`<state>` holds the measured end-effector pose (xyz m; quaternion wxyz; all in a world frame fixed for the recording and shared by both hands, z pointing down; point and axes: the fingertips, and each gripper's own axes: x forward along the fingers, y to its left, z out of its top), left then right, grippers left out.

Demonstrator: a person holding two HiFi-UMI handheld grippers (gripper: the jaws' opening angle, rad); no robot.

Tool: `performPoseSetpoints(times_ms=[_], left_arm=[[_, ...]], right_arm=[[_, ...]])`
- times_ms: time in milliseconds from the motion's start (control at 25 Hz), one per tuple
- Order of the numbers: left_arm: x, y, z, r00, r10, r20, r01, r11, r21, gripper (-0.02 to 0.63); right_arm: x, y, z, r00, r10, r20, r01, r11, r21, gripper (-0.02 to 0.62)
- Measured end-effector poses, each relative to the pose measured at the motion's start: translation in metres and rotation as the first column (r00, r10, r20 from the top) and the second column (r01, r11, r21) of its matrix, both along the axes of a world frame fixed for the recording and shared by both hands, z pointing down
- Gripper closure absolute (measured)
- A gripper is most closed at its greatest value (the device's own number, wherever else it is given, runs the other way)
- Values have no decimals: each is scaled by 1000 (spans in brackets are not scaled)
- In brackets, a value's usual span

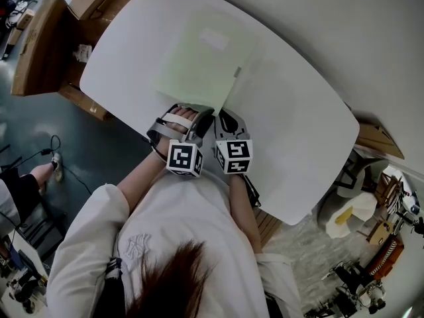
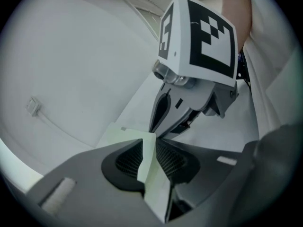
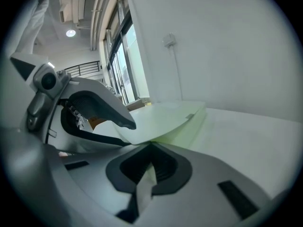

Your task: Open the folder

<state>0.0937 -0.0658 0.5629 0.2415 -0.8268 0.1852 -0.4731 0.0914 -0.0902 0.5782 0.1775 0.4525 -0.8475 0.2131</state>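
Observation:
A pale green folder (image 1: 199, 58) lies flat on the white table (image 1: 298, 144), with its near corner towards me. Both grippers meet at that corner, side by side. My left gripper (image 1: 201, 116) is shut on a thin green sheet of the folder (image 2: 125, 137), which stands on edge between its ribbed pads (image 2: 130, 161). My right gripper (image 1: 224, 118) is shut on a folder sheet too, and its pads (image 3: 165, 167) pinch the edge. In the right gripper view the folder (image 3: 165, 117) shows its top cover bowed slightly upward under the left gripper (image 3: 118, 119). The right gripper (image 2: 163, 122) shows just beyond the left jaws.
Cardboard boxes and wooden boards (image 1: 40, 38) stand off the table's far left end. A cable (image 1: 53, 151) trails on the dark floor at the left. Chairs and equipment (image 1: 358, 211) crowd the right. A wall socket (image 3: 169, 40) with a cord sits behind the table.

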Motion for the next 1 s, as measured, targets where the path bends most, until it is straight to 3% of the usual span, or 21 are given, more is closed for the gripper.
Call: performPoseSetpoints(times_ms=[200, 320, 680, 1000], left_arm=[[-7, 2, 11, 998, -4, 69, 5, 1000, -15, 506], [-9, -4, 10, 998, -27, 55, 26, 1000, 11, 505], [-1, -11, 14, 999, 6, 54, -8, 1000, 29, 506], [-1, -10, 19, 999, -12, 45, 13, 1000, -22, 548]], right_arm=[[3, -2, -2, 999, 25, 29, -24, 1000, -18, 589], [2, -1, -1, 1000, 25, 15, -25, 1000, -11, 589], [1, -1, 1, 999, 35, 13, -35, 999, 2, 589], [1, -2, 0, 999, 25, -29, -24, 999, 33, 589]])
